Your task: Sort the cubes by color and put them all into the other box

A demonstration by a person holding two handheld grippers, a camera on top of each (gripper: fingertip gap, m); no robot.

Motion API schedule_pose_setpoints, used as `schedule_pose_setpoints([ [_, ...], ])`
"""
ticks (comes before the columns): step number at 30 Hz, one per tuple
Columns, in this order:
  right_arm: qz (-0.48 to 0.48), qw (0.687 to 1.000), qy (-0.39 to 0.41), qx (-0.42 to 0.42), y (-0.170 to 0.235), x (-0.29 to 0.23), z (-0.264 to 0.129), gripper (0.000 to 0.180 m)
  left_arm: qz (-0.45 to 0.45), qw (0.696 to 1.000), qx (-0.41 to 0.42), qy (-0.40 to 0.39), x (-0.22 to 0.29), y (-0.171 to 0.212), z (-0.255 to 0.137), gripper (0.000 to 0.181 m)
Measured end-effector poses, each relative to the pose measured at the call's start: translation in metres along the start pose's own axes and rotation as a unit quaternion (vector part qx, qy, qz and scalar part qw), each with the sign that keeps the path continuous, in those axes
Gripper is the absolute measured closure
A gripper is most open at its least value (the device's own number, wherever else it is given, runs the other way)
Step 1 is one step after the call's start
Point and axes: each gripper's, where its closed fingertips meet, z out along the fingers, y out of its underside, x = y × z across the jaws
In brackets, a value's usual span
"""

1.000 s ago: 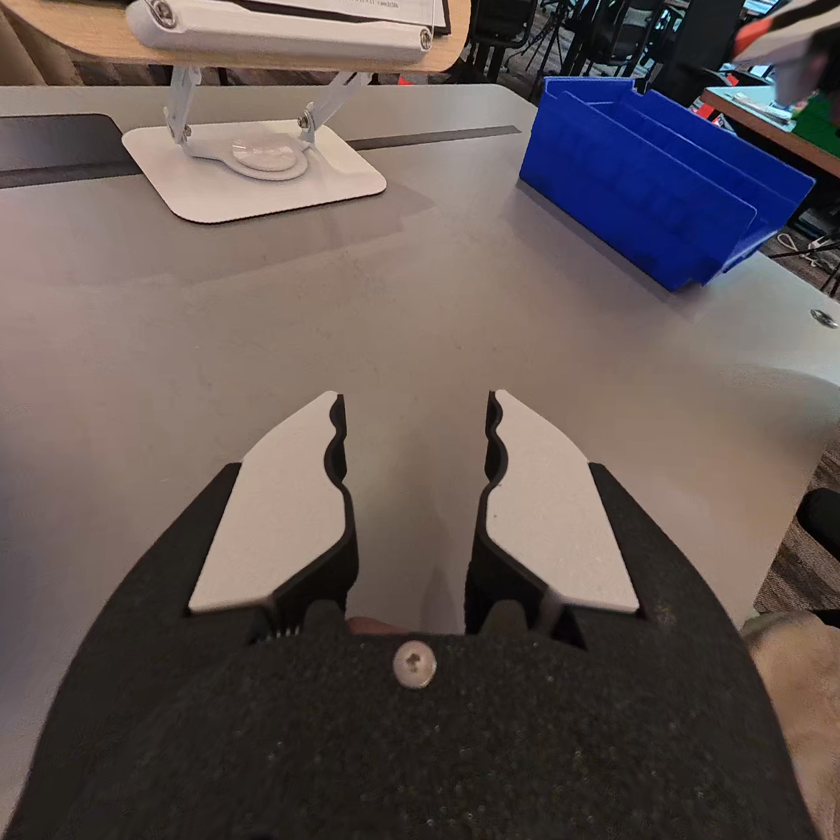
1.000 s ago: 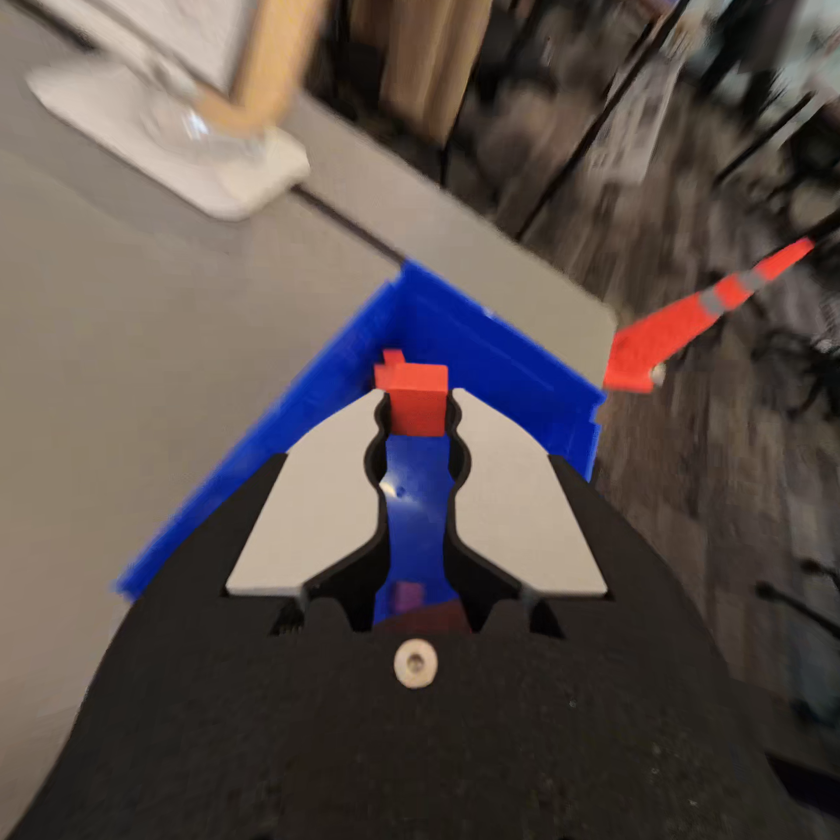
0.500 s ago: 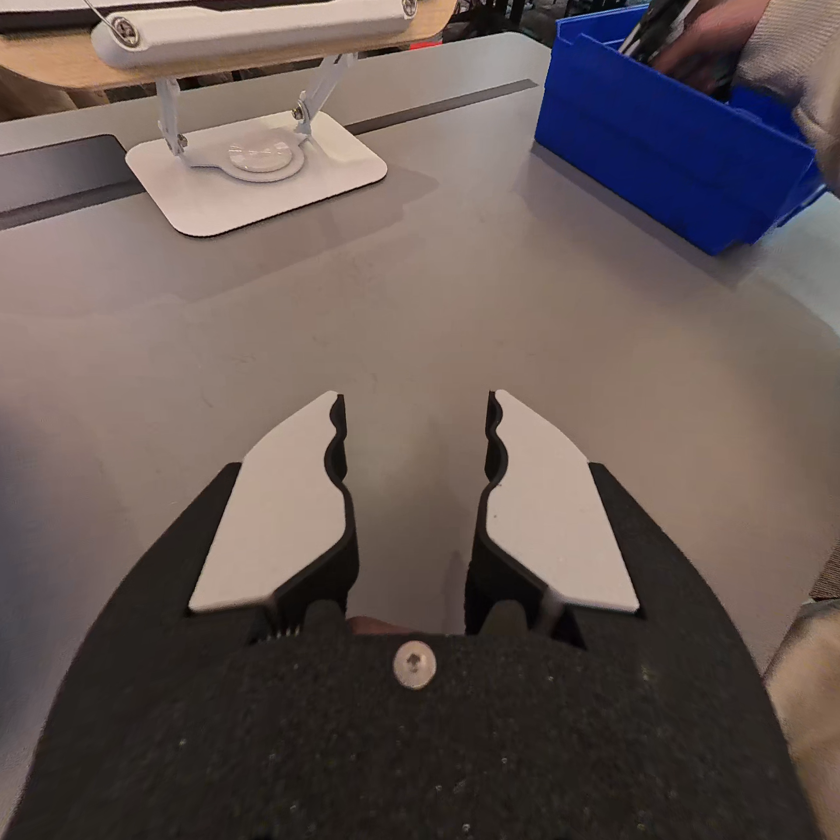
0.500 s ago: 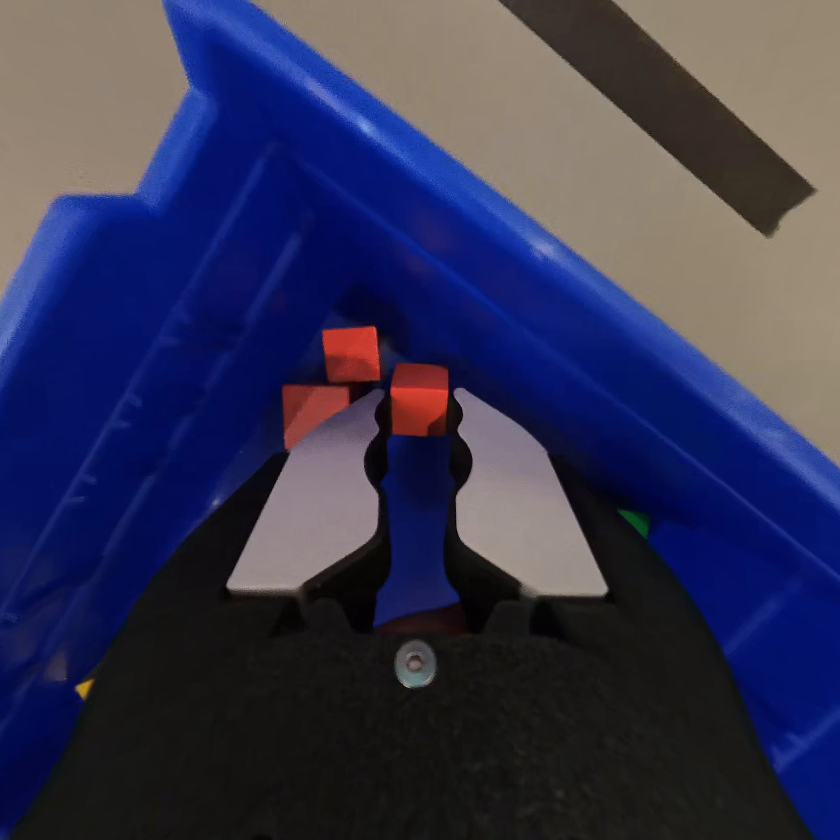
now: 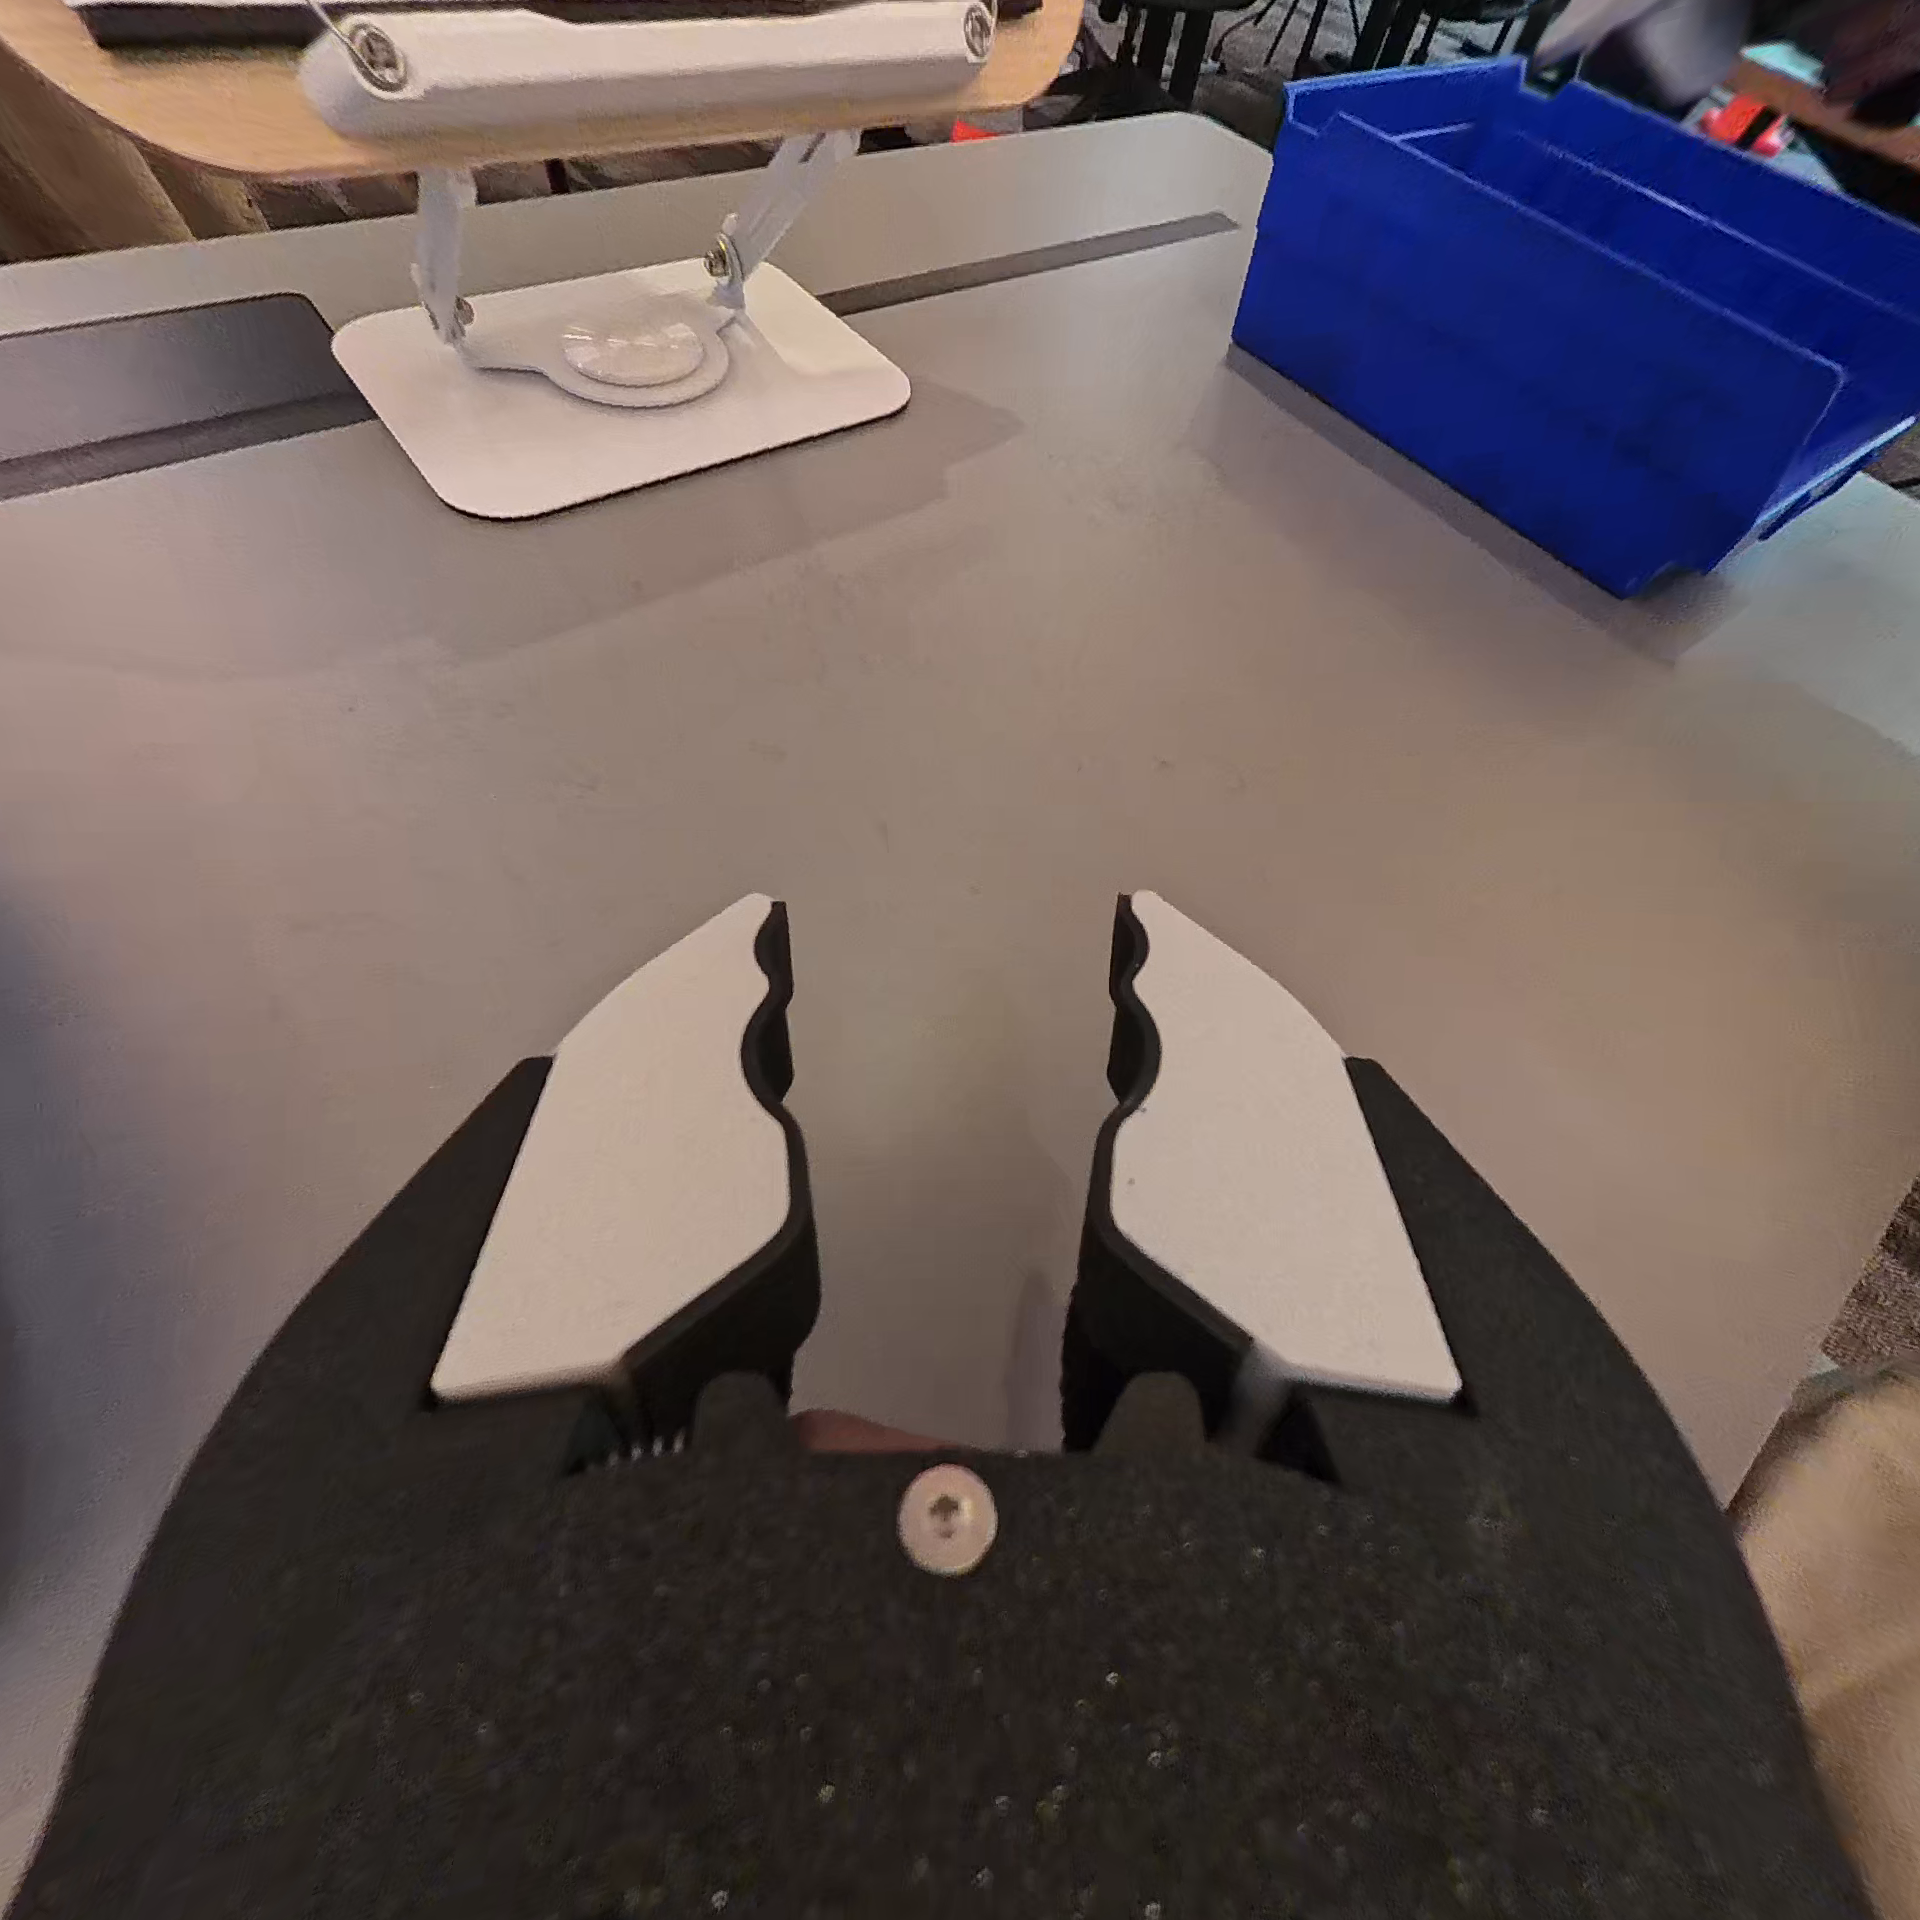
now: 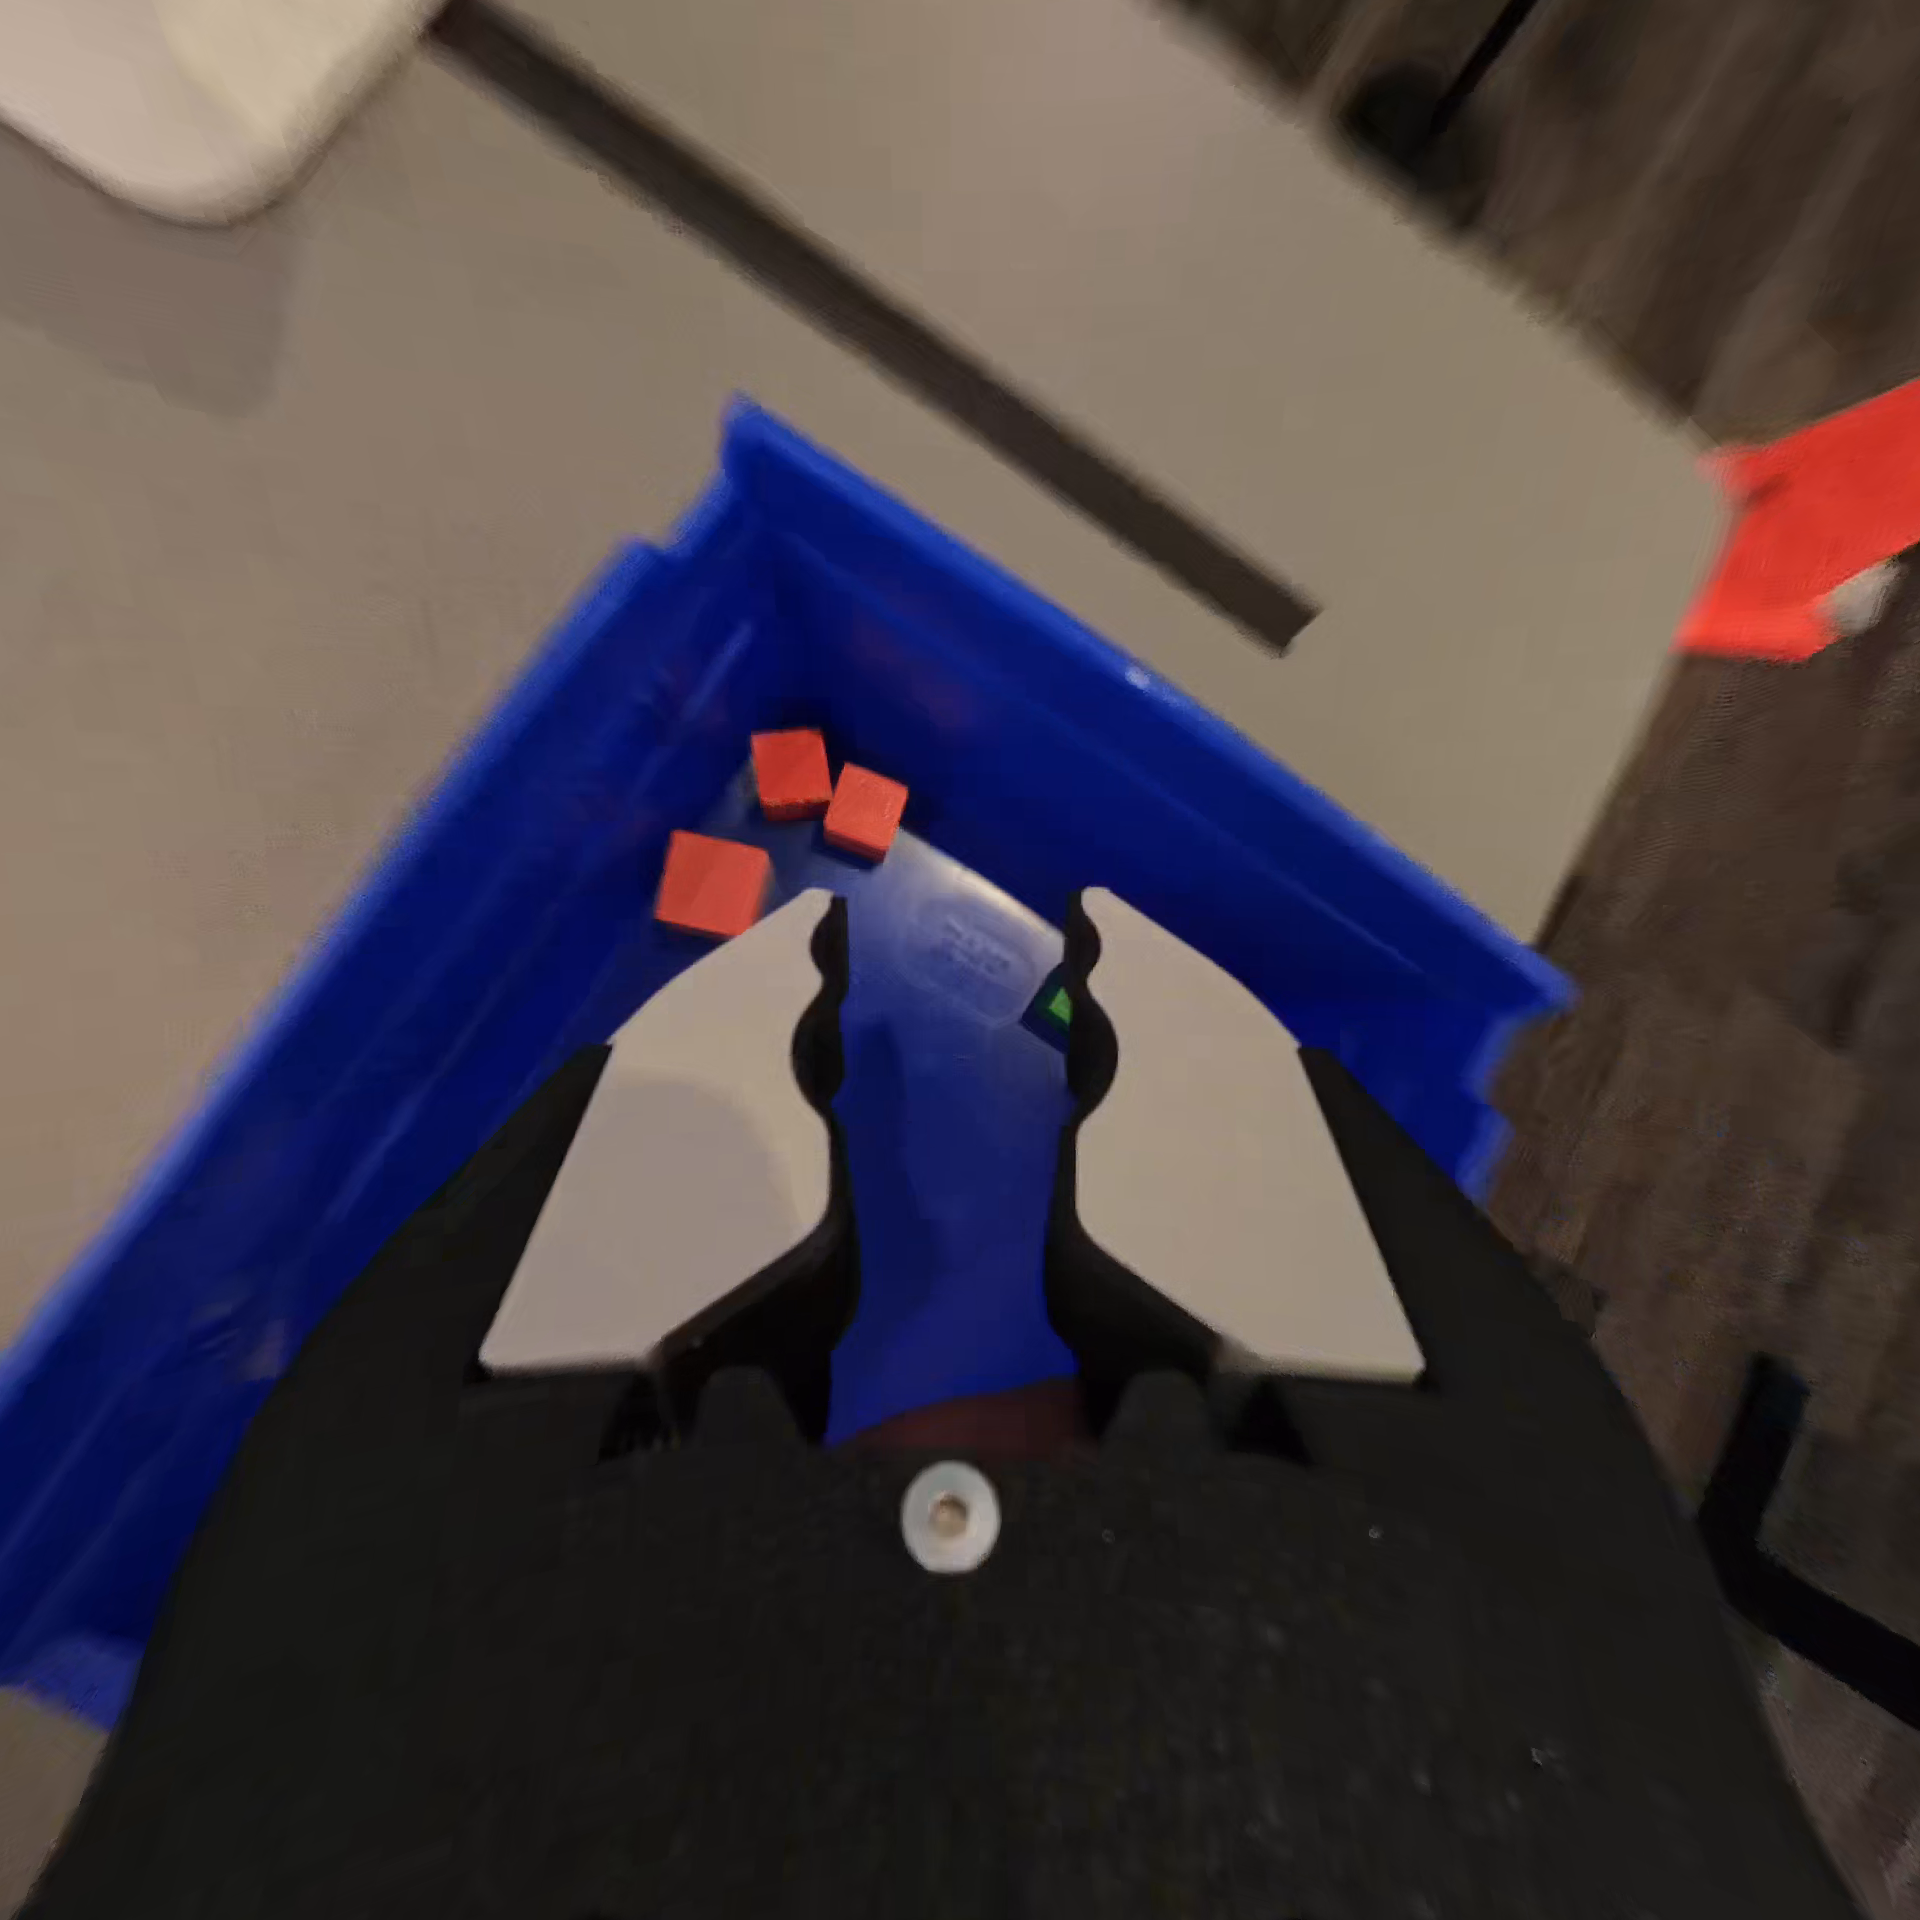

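My right gripper is open and empty above a corner of the blue box. Three red cubes lie on the box floor in that corner: one at the back, one beside it, one nearer my left fingertip. A bit of a green cube shows by my right finger. My left gripper is open and empty over the bare grey table. The blue box stands at the far right in the left wrist view.
A white stand with a wooden top sits at the back of the table. A dark strip runs across the table behind the box. An orange object lies beyond the table edge on the floor side. Across from one pair of fingers to the other is roughly 55 cm.
My right gripper opened and let go of the red cube, which now lies in the box corner with the two others. The gripper has risen and pulled back. The left gripper stayed open.
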Motion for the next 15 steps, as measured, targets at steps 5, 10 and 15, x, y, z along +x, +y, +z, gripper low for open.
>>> schedule_pose_setpoints([
  [5,0.068,0.951,-0.037,0.301,-0.06,-0.093,-0.145,0.145,-0.008,0.999,0.029,-0.011,-0.007,-0.011,-0.005,0.122],
  [10,0.088,0.903,-0.169,0.385,-0.057,-0.268,-0.136,0.138,-0.018,0.997,0.069,-0.042,-0.011,-0.014,-0.01,0.123],
  [15,0.096,0.905,-0.167,0.379,-0.039,-0.363,-0.064,0.137,-0.025,0.997,0.059,-0.046,-0.009,0.005,-0.005,0.125],
])
